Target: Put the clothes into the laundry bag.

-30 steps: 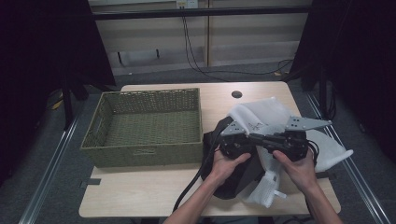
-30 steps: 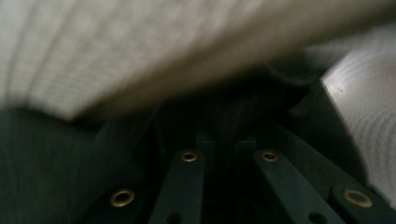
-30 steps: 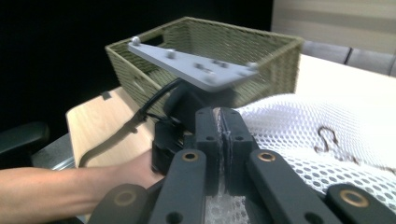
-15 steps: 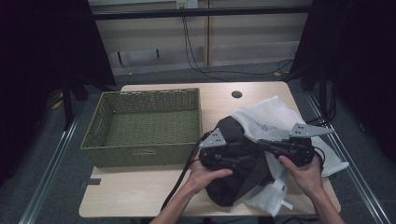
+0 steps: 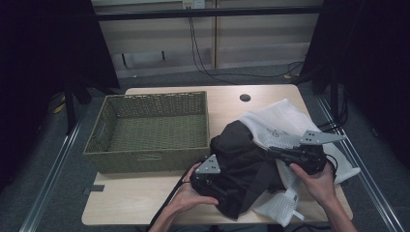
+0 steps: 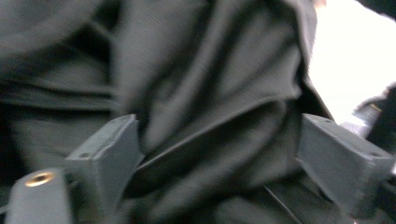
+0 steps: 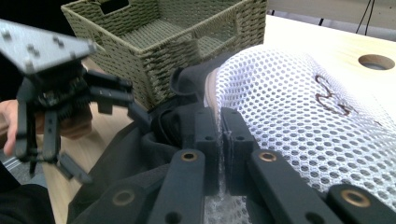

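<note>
The black garment lies crumpled on the right half of the table, just right of the woven basket. Its far end sits inside the mouth of the white mesh bag; its near end spills toward the table's near edge. The fabric is dark, matte and ribbed, with thick folds and a strap-like band crossing it.

My left gripper sits at the garment's near-left edge. Its jaws have just been opening and now stand spread, with a fold of cloth bulging between them; I cannot tell whether the pads touch it, as that view is blurred.

My right gripper has its jaws pressed together, pinching the mesh bag's edge right beside the dark cloth.

The garment's shape and type are hard to make out. The bag covers its far end, and my hands cover part of the near edge.
</note>
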Demonstrator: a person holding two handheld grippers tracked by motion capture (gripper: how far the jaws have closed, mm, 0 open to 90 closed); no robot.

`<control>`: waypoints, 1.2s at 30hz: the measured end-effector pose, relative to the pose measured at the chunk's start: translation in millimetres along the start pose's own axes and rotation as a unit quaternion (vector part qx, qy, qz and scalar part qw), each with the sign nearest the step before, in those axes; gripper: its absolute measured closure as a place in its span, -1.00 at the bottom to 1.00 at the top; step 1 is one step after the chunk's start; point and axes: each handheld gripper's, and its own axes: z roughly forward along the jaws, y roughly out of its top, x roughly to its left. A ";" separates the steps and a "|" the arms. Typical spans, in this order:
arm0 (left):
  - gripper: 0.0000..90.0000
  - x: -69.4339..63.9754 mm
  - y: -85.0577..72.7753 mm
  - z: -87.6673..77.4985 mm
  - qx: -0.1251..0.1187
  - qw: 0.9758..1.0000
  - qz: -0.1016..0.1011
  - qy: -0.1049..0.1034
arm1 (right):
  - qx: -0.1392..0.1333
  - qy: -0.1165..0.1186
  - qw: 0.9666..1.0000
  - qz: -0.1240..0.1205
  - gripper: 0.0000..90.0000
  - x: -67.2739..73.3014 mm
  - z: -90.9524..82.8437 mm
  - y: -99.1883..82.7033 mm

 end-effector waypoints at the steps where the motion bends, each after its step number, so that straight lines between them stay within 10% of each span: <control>1: -0.76 -0.5 -1.8 5.1 0.013 1.000 0.001 -0.018 | 0.001 0.000 1.000 -0.002 0.93 -0.6 0.3 -0.5; 9: -0.87 -8.1 -11.0 17.6 0.069 0.996 0.046 -0.034 | 0.004 -0.004 1.000 -0.004 0.93 -1.2 1.3 -0.9; 12: -0.78 -14.7 -10.0 20.5 0.094 0.993 0.077 -0.010 | 0.005 -0.004 1.000 -0.005 0.93 -0.8 2.1 0.0; 14: -0.66 -11.8 -10.6 18.2 0.077 0.995 0.065 0.004 | 0.005 -0.005 1.000 -0.005 0.93 -0.7 2.2 0.1; 19: 0.71 1.7 -12.1 11.8 0.051 0.998 0.033 0.031 | 0.006 -0.003 1.000 -0.007 0.93 2.4 4.1 2.9; 25: 0.88 5.3 -1.8 10.7 -0.004 1.000 -0.010 0.014 | -0.001 0.001 1.000 -0.011 0.93 7.2 6.1 11.4; 31: 0.89 10.2 36.4 2.3 -0.080 0.996 -0.031 0.007 | -0.008 0.012 1.000 -0.026 0.94 14.0 10.6 27.6; 36: 0.89 17.6 63.2 10.1 -0.098 0.994 -0.041 0.020 | -0.014 0.018 0.999 -0.039 0.94 23.7 13.7 40.5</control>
